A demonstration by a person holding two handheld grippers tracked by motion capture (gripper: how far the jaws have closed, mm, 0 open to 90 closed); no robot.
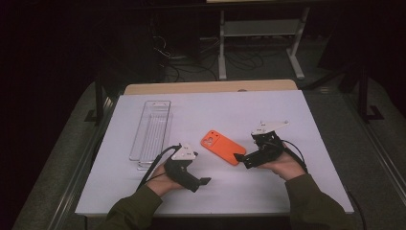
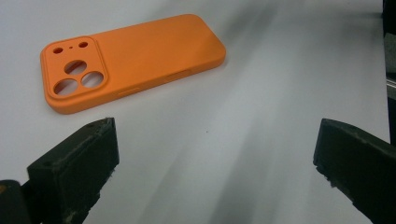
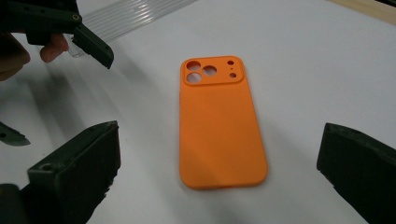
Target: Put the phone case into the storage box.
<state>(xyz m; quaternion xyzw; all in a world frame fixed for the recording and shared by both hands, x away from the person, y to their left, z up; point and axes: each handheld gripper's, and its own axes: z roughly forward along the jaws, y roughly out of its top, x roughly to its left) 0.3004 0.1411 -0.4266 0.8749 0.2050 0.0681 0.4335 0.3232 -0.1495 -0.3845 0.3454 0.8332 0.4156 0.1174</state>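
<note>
White table (image 1: 287, 182), phone case (image 1: 222, 146) lengthwise at twelve o'clock from spread right gripper (image 1: 242, 160) (nearer than left gripper (image 1: 203, 182), also spread).

the room is dark around a bench (image 1: 268, 191) with a white top, lit from above. a strip of bare wood (image 1: 158, 88) shows along its far edge. beyond it, on a grey floor (image 1: 268, 72), stands a white metal frame with a low shelf (image 1: 261, 28), and black cables (image 1: 191, 67) lie tangled beside it.
</note>
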